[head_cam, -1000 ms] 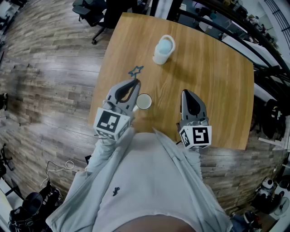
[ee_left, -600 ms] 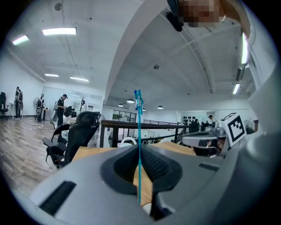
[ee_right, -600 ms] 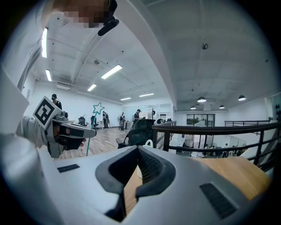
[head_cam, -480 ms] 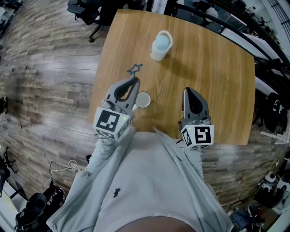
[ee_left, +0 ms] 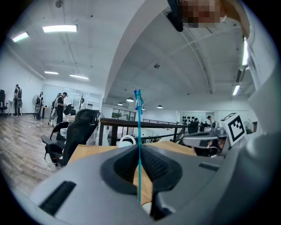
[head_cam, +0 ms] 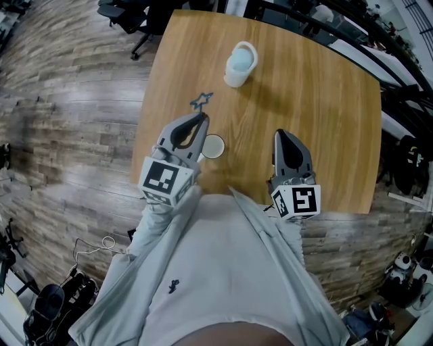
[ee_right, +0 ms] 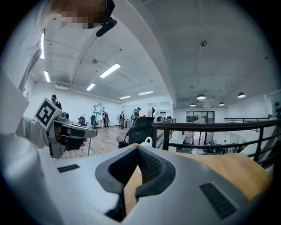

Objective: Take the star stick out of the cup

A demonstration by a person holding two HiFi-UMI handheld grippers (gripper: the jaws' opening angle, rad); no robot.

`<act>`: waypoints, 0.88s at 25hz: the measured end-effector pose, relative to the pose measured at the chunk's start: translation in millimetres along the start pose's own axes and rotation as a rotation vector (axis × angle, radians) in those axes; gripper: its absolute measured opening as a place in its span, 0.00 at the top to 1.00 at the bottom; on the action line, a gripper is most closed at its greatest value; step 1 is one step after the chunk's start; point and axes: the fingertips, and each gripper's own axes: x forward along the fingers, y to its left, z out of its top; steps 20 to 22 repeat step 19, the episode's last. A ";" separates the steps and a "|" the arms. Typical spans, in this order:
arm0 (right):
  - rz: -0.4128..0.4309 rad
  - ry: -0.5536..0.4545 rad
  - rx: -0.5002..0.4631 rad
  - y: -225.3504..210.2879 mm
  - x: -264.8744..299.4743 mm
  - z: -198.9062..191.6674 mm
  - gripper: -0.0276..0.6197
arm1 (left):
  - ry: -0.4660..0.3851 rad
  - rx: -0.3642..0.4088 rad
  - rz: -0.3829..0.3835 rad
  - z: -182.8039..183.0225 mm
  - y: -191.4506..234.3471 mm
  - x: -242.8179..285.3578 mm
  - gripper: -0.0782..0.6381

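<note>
The star stick [ee_left: 139, 145], a thin teal rod with an outlined star [head_cam: 202, 101] on top, stands upright, pinched between the jaws of my left gripper [head_cam: 201, 119]. Its lower end sits just above the rim of the small white cup [head_cam: 214, 146], which stands on the table right beside the left gripper's tip. I cannot tell whether the stick's end is inside the cup. My right gripper [head_cam: 283, 135] hovers over the table's near right part, shut with nothing in it. The right gripper view shows the left gripper [ee_right: 70, 132] with the star [ee_right: 98, 108] above it.
A white mug with a handle and pale blue inside [head_cam: 240, 64] stands further back on the wooden table [head_cam: 318, 108]. Office chairs [head_cam: 128, 13] stand beyond the far edge, a railing [head_cam: 379, 47] runs along the right, and wood floor [head_cam: 67, 101] lies to the left.
</note>
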 end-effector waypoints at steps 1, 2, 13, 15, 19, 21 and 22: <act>-0.003 0.000 0.004 -0.3 -0.1 -0.6 0.93 | 0.001 0.001 -0.001 -0.2 0.4 0.2 0.85; -0.006 0.000 0.007 -0.6 -0.3 -1.0 0.93 | 0.007 0.000 -0.002 -1.5 0.5 0.2 0.85; 0.005 0.001 0.012 3.5 2.2 -2.8 0.93 | 0.023 -0.028 -0.006 -11.7 1.1 0.3 0.85; 0.006 0.004 0.015 2.9 2.4 -4.3 0.93 | 0.025 -0.037 -0.008 -14.0 0.4 1.9 0.85; -0.003 0.009 0.031 -0.2 1.4 -6.5 0.93 | 0.031 -0.050 -0.012 -17.5 -1.6 5.4 0.85; -0.003 0.009 0.031 -0.2 1.4 -6.5 0.93 | 0.031 -0.050 -0.012 -17.5 -1.6 5.4 0.85; -0.003 0.009 0.031 -0.2 1.4 -6.5 0.93 | 0.031 -0.050 -0.012 -17.5 -1.6 5.4 0.85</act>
